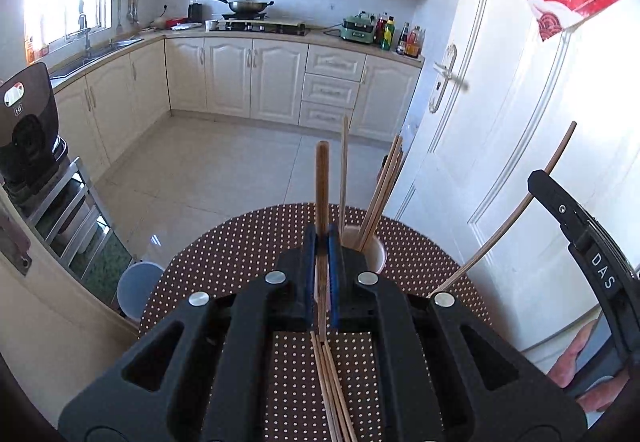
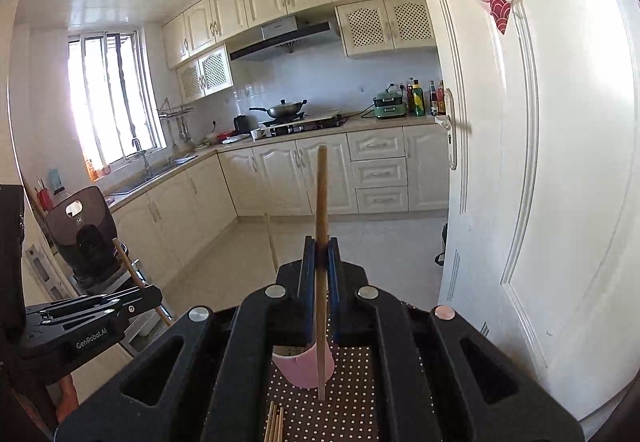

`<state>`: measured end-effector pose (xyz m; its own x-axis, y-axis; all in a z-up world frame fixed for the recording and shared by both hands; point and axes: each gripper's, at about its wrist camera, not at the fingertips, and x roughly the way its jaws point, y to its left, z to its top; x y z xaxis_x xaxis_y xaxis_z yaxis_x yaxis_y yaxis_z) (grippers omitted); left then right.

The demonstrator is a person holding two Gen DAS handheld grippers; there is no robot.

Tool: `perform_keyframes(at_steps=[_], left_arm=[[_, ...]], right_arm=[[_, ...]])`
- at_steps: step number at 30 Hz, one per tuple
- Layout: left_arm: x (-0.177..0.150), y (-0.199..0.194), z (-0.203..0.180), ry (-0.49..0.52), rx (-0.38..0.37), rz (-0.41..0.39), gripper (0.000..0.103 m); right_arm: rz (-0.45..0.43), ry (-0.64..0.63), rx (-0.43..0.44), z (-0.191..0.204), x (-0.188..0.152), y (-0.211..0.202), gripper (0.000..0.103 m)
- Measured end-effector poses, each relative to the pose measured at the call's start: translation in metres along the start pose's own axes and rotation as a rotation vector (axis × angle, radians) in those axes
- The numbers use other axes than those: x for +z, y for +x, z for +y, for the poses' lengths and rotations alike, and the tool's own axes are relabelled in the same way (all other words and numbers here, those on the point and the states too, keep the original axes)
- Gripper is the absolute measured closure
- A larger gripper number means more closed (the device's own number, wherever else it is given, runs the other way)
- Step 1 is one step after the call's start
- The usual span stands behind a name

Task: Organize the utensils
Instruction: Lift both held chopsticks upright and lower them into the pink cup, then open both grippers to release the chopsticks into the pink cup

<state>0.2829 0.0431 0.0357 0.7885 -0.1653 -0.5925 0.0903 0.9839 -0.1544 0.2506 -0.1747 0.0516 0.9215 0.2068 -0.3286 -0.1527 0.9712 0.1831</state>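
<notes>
My left gripper point(image 1: 322, 242) is shut on a wooden chopstick point(image 1: 321, 178) and holds it upright over the dotted brown table point(image 1: 224, 254). Just right of it stands a pink cup point(image 1: 374, 252) with several chopsticks point(image 1: 384, 186) in it. More chopsticks point(image 1: 332, 390) lie loose on the table under the gripper. My right gripper point(image 2: 319, 250) is shut on another chopstick point(image 2: 321, 226), upright, above the pink cup point(image 2: 306, 366). The right gripper shows at the left view's right edge point(image 1: 576, 226) with its chopstick point(image 1: 516, 210). The left gripper point(image 2: 92, 306) shows at the right view's lower left.
A white door point(image 1: 520, 122) stands close on the right of the table. A grey stool point(image 1: 138, 290) sits by the table's left side. A metal rack with a black appliance point(image 1: 28, 130) is at the far left. Loose chopsticks point(image 2: 274, 424) lie near the table's front.
</notes>
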Motion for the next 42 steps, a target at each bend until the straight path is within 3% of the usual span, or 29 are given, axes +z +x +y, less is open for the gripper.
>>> perform_keyframes(at_steps=[7,17,29,42], left_arm=[[0.034,-0.018,-0.004,-0.008,0.003,-0.068,0.097],[0.072,-0.008,-0.008,-0.018,0.013,-0.118,0.097],[0.066,0.063,-0.001,-0.033,0.015,-0.014,0.097],[0.041,0.114,-0.003,-0.041,0.046,0.084,0.097]], right_arm=[[-0.032,-0.01,0.008,0.005,0.022,0.009,0.098],[-0.05,-0.009,0.021,0.007,0.047,0.032,0.098],[0.064,0.022,0.05,0.001,0.017,0.096,0.098],[0.193,-0.006,0.027,0.004,-0.025,0.13,0.098]])
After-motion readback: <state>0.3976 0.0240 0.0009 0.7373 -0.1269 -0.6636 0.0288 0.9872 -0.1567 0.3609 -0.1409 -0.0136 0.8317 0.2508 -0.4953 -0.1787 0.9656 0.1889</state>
